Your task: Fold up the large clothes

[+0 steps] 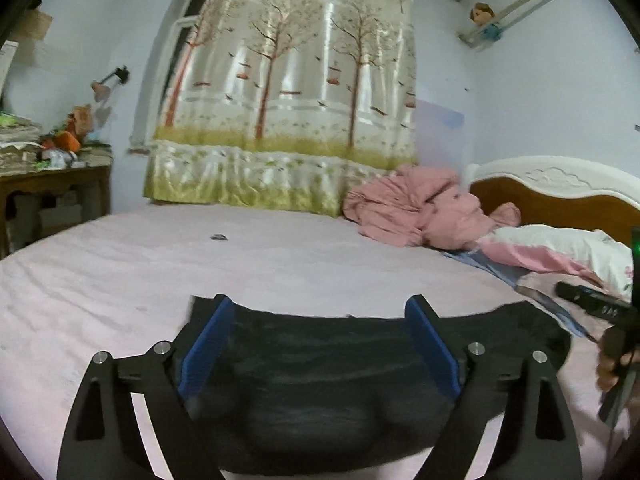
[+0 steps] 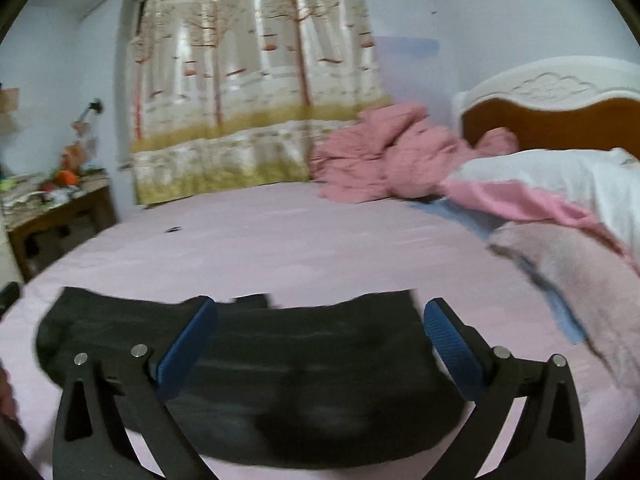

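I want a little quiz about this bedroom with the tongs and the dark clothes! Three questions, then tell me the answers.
1. True or false: both tongs are open, with nothing pinched.
2. Which colour is the garment lying flat on the bed: A black, B yellow, C green?
3. Fill in: the crumpled pink blanket lies near the ____ of the bed.

Key:
1. True: left tongs and right tongs are open over the black garment.
2. A.
3. Headboard; pink blanket, bed.
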`<state>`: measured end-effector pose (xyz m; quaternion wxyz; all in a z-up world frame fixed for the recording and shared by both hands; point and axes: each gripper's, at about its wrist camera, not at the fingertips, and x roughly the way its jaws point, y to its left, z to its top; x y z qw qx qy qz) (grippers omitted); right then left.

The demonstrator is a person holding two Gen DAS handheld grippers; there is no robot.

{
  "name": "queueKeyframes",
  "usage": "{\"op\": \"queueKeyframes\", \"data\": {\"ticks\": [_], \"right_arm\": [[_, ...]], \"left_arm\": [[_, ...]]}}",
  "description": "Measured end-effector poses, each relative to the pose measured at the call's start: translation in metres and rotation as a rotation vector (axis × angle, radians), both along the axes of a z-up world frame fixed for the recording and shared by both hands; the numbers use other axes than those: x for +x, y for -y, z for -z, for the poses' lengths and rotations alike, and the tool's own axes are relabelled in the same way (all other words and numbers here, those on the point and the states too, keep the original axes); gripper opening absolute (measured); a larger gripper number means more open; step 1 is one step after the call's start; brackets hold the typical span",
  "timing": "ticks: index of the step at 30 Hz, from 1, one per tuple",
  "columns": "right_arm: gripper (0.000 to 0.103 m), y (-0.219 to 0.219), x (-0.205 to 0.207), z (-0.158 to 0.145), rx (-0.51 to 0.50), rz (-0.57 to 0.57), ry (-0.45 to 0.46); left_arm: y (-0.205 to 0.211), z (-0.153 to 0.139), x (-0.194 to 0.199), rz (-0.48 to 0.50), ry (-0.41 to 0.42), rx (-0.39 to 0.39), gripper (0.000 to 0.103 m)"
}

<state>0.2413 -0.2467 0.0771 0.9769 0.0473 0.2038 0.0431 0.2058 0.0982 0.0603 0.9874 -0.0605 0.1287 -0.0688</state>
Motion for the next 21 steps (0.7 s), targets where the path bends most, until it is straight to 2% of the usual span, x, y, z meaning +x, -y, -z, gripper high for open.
{"op": "queueKeyframes", "data": {"ticks": [2, 4, 7, 8, 9, 10, 11, 12, 13, 16, 19, 21], "right_arm": [[0.102, -0.009, -0.004, 0.003, 0.005, -0.02, -0.013], [0.102, -0.016, -0.006, 0.009, 0.012, -0.046, -0.026], [0.102, -0.027, -0.007, 0.015, -0.017, -0.064, -0.036], [0.101, -0.031, -0.007, 0.015, -0.022, -0.078, -0.041], [0.092, -0.034, -0.006, 0.016, -0.02, -0.097, -0.048], [0.077, -0.036, -0.006, 0.017, -0.011, -0.123, -0.061], [0.069, -0.04, -0.005, 0.02, 0.002, -0.155, -0.084], [0.055, -0.043, -0.004, 0.023, 0.015, -0.18, -0.107], [0.042, -0.045, -0.001, 0.026, 0.035, -0.209, -0.133], [0.021, -0.052, 0.004, 0.035, 0.098, -0.259, -0.186], [0.009, -0.059, 0.008, 0.042, 0.127, -0.294, -0.224], [0.006, -0.063, 0.011, 0.047, 0.146, -0.309, -0.248]], "left_arm": [[0.007, 0.002, 0.0, 0.018, -0.001, -0.001, 0.091], [0.015, 0.007, 0.002, 0.023, -0.015, 0.003, 0.101], [0.026, 0.015, 0.004, 0.055, -0.038, -0.016, 0.103], [0.031, 0.019, 0.005, 0.083, -0.046, -0.022, 0.103], [0.035, 0.021, 0.005, 0.101, -0.051, -0.024, 0.103], [0.04, 0.024, 0.006, 0.128, -0.055, -0.027, 0.098], [0.045, 0.026, 0.004, 0.151, -0.057, -0.029, 0.089], [0.051, 0.029, 0.006, 0.19, -0.074, -0.037, 0.055], [0.055, 0.03, 0.011, 0.218, -0.097, -0.048, 0.033], [0.069, 0.04, 0.027, 0.35, -0.176, -0.151, 0.015], [0.083, 0.053, 0.039, 0.419, -0.236, -0.213, 0.012], [0.094, 0.067, 0.049, 0.415, -0.305, -0.193, 0.011]]}}
